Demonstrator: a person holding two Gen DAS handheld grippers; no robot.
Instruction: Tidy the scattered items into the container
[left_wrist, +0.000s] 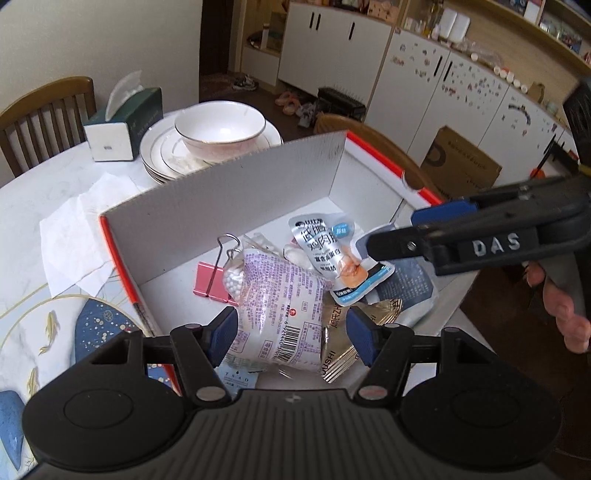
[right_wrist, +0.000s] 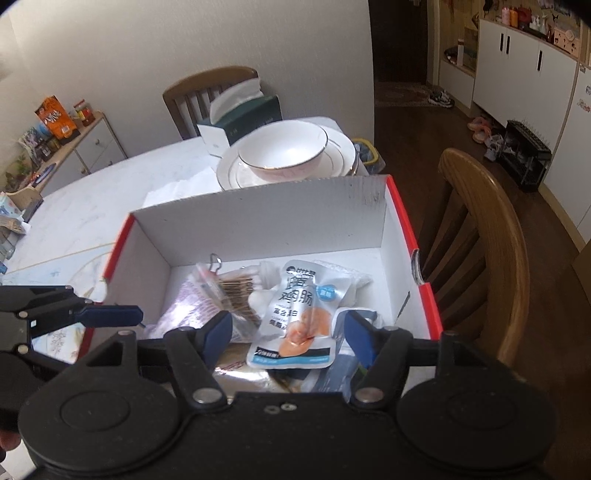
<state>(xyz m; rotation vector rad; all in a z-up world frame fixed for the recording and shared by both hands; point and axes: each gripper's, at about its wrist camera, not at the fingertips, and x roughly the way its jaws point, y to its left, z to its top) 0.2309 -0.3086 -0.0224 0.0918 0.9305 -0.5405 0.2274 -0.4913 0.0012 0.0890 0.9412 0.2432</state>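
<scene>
A white cardboard box with red rim (left_wrist: 229, 192) (right_wrist: 258, 218) stands on the table and holds several items: a clear purple-printed packet (left_wrist: 277, 299), a silver chicken-sausage pouch (left_wrist: 332, 254) (right_wrist: 299, 317), a pink binder clip (left_wrist: 212, 278), a gold packet (left_wrist: 340, 347). My left gripper (left_wrist: 291, 338) is open and empty, just above the box's near side. My right gripper (right_wrist: 288, 338) is open and empty over the pouch; it also shows from the side in the left wrist view (left_wrist: 391, 230).
A bowl on stacked plates (left_wrist: 218, 136) (right_wrist: 288, 155) and a green tissue box (left_wrist: 125, 122) stand behind the box. A white tissue (left_wrist: 77, 236) lies at its left. Wooden chairs (right_wrist: 480, 236) stand at the table's edges.
</scene>
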